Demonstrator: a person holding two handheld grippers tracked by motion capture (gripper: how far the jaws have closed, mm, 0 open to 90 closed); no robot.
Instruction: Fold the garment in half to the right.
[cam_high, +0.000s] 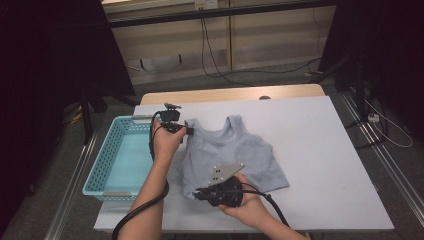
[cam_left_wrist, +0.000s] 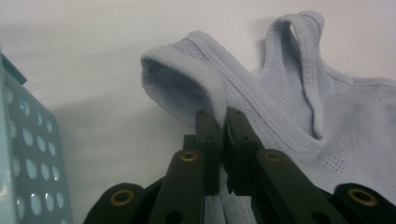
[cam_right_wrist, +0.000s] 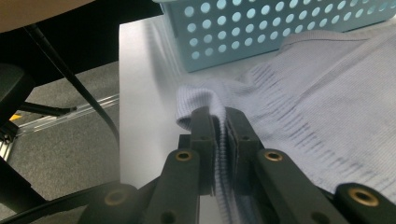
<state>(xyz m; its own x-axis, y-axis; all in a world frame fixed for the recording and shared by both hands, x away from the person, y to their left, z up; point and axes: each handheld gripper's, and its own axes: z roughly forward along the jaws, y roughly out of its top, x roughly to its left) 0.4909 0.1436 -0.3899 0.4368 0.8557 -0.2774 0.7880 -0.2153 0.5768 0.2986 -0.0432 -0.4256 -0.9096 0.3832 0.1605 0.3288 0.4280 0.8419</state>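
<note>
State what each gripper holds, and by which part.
Left gripper: the grey tank top, pinched at a shoulder strap. Right gripper: the same top, at its ribbed bottom hem.

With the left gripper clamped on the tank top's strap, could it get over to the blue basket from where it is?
Probably yes. The left gripper, shut on the tank top at a shoulder strap, sits right beside the basket, whose open top has nothing over it. The right gripper pinches the hem, so the garment would have to come along.

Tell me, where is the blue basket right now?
In the high view the blue basket sits at the table's left edge, just left of the grey tank top and the left gripper.
</note>
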